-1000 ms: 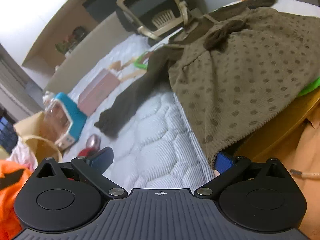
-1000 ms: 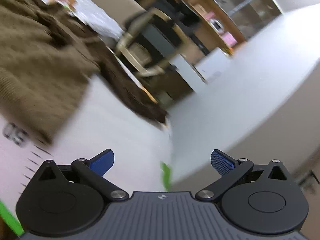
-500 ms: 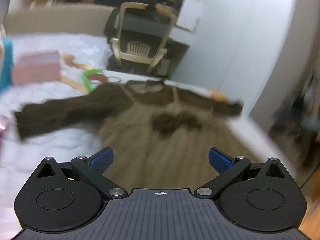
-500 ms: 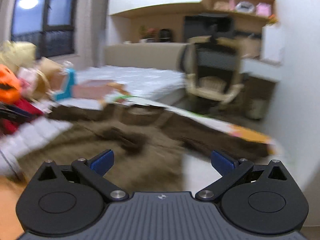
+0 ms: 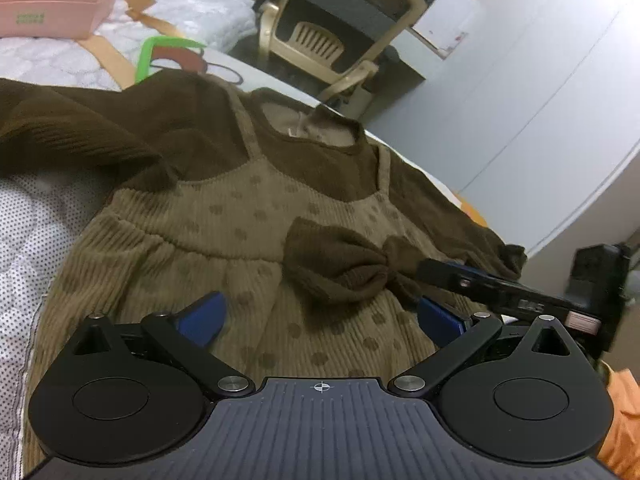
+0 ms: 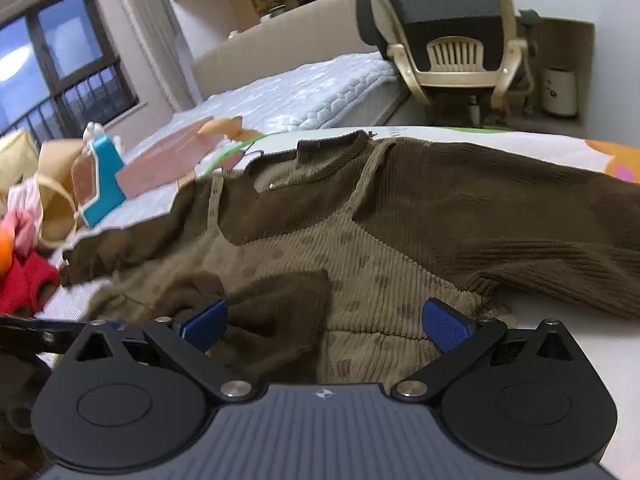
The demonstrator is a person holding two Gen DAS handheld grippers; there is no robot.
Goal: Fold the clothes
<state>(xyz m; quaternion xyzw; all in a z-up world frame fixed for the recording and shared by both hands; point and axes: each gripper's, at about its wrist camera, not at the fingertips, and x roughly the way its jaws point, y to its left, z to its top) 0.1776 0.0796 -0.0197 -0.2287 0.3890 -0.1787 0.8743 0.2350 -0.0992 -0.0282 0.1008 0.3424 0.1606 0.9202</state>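
Mattress bears brown dress; chair behind.

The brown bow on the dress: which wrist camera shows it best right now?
The left wrist view: the bow lies whole and sharp on the dress, beyond the open left gripper. In the right wrist view the bow is close, soft and partly hidden behind the open right gripper.
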